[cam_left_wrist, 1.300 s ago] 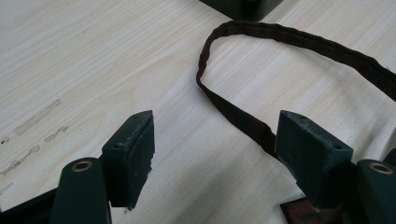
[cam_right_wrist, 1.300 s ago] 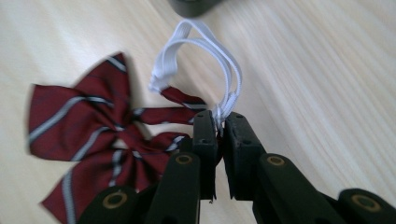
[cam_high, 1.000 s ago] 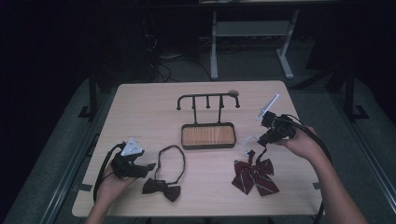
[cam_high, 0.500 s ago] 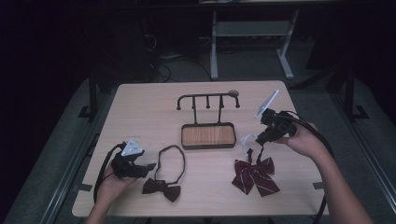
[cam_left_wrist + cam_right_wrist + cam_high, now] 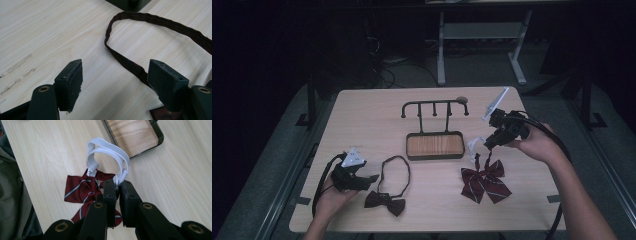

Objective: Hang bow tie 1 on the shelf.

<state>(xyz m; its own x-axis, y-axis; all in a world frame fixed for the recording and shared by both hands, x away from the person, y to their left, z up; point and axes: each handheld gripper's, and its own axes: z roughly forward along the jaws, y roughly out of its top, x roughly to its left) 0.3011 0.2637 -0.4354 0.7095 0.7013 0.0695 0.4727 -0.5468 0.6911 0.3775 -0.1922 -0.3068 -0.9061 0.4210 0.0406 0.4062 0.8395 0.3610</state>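
A dark red striped bow tie (image 5: 485,179) lies on the table's right side, its white elastic strap (image 5: 475,146) lifted up. My right gripper (image 5: 490,143) is shut on that strap (image 5: 108,152), with the bow (image 5: 83,190) hanging just below the jaws. A dark brown bow tie (image 5: 385,202) with a looped strap (image 5: 396,172) lies front left. My left gripper (image 5: 368,179) stands open beside it, and the brown strap (image 5: 130,65) runs across between the pads (image 5: 72,80) toward the right one. A black hook rack (image 5: 434,107) rises from a wooden-bottomed tray (image 5: 435,145) at the centre.
The tray's corner (image 5: 140,135) lies just beyond the lifted strap in the right gripper view. Bare wooden table (image 5: 367,120) spreads at the back left. A white desk frame (image 5: 482,45) and cables stand on the floor behind the table.
My right gripper has risen a little with the white strap, lifting the loop clear of the table. The left gripper has stayed where it was.
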